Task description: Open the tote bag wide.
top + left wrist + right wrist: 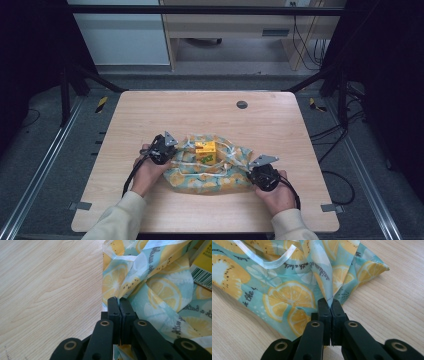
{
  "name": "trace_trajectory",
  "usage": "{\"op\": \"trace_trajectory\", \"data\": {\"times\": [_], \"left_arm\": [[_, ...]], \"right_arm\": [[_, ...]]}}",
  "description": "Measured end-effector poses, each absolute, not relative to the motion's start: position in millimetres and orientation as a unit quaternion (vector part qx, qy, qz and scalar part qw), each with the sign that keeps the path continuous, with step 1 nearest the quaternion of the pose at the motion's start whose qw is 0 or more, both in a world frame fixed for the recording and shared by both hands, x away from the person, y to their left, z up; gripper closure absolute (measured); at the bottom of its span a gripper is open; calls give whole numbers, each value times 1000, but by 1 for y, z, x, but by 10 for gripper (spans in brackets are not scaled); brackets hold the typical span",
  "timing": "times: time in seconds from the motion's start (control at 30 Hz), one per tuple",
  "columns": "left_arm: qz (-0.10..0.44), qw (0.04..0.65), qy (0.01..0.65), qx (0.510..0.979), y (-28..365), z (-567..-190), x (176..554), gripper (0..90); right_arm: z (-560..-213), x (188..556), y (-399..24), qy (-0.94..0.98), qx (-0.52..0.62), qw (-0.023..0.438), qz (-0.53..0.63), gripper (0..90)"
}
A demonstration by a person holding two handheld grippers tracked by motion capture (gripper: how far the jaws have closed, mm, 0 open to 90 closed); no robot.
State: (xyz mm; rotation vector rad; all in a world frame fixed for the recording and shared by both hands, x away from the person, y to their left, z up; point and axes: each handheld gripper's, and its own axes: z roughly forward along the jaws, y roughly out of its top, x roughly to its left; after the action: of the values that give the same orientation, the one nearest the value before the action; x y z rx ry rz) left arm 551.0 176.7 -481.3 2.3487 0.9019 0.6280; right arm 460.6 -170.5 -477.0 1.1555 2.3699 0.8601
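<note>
A lemon-print cloth bag [210, 172] in pale blue and yellow lies crumpled on the wooden table [150, 115]. A yellow box [206, 151] sits in its open top; its barcode corner [203, 272] shows in the left gripper view. My left gripper [167, 150] is at the bag's left edge, jaws shut on a fold of the cloth [117, 293]. My right gripper [256, 170] is at the bag's right edge, jaws shut on a pinch of the fabric [329, 293]. A white drawstring [274, 262] loops over the bag.
A dark round grommet [242, 104] is set in the table near its far edge. Bare wood [50, 290] lies left of the bag. Black frame posts [67, 90] and floor cables [335, 135] flank the table.
</note>
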Motion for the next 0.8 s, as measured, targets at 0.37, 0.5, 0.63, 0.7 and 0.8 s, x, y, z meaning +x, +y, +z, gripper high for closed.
{"op": "trace_trajectory", "data": {"times": [0.37, 0.5, 0.63, 0.7, 0.8], "left_arm": [[232, 265, 334, 874, 178, -484, 549, 885], [230, 263, 335, 875, 179, -485, 550, 877], [233, 262, 339, 873, 179, -481, 548, 856], [235, 267, 340, 871, 180, -478, 547, 842], [237, 275, 343, 866, 182, -475, 544, 780]], "right_arm": [[-479, 460, -170, 838, 415, 183, 303, 893], [-480, 461, -171, 836, 417, 181, 307, 892], [-480, 461, -172, 835, 416, 184, 309, 880], [-479, 460, -173, 831, 415, 190, 318, 849], [-477, 457, -176, 820, 421, 202, 331, 698]]}}
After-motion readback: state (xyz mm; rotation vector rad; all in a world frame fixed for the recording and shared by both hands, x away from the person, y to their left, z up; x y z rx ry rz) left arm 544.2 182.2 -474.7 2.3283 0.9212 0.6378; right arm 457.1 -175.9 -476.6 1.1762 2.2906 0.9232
